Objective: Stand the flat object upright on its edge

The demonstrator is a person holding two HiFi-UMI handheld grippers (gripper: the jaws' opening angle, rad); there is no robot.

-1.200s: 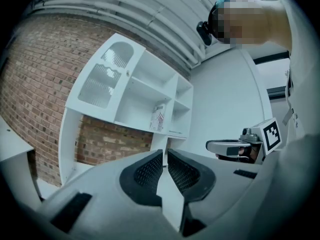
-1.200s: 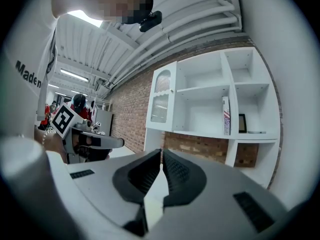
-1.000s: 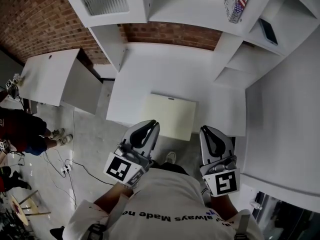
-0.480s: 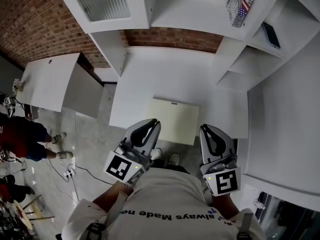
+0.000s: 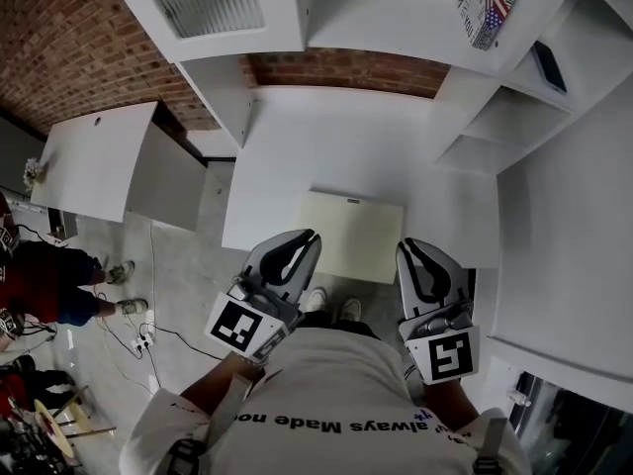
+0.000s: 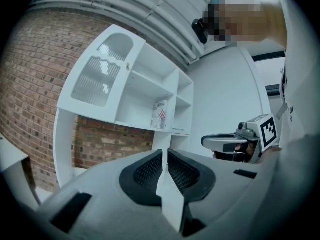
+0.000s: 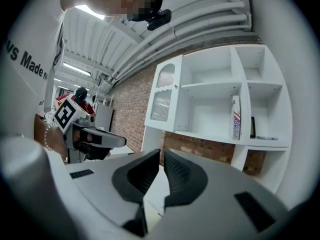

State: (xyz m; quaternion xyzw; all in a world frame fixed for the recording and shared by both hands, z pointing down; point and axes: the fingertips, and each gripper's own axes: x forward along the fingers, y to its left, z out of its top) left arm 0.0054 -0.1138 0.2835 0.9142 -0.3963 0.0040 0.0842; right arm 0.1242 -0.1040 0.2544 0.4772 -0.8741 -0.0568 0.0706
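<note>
A pale yellow flat board (image 5: 351, 236) lies flat on the white desk (image 5: 336, 146), its near edge overhanging the desk's front edge. My left gripper (image 5: 309, 237) hovers just off the board's near left corner, jaws shut with nothing between them. On the other side my right gripper (image 5: 407, 248) hangs by the board's near right corner, also shut and empty. In the left gripper view my left gripper (image 6: 165, 156) shows closed jaws, and the right gripper (image 6: 230, 143) appears beside it. My right gripper (image 7: 161, 156) looks toward the shelves.
A white shelf unit (image 5: 475, 117) rises behind and to the right of the desk, holding a patterned book (image 5: 487, 8) and a dark flat item (image 5: 550, 65). A brick wall (image 5: 59, 38) stands at the left. A second white table (image 5: 94, 156) and a bystander (image 5: 40, 280) are at far left.
The view has shifted slightly, so the desk and board sit a little lower and to the right. Both grippers keep their places by the board's near corners, still shut.
</note>
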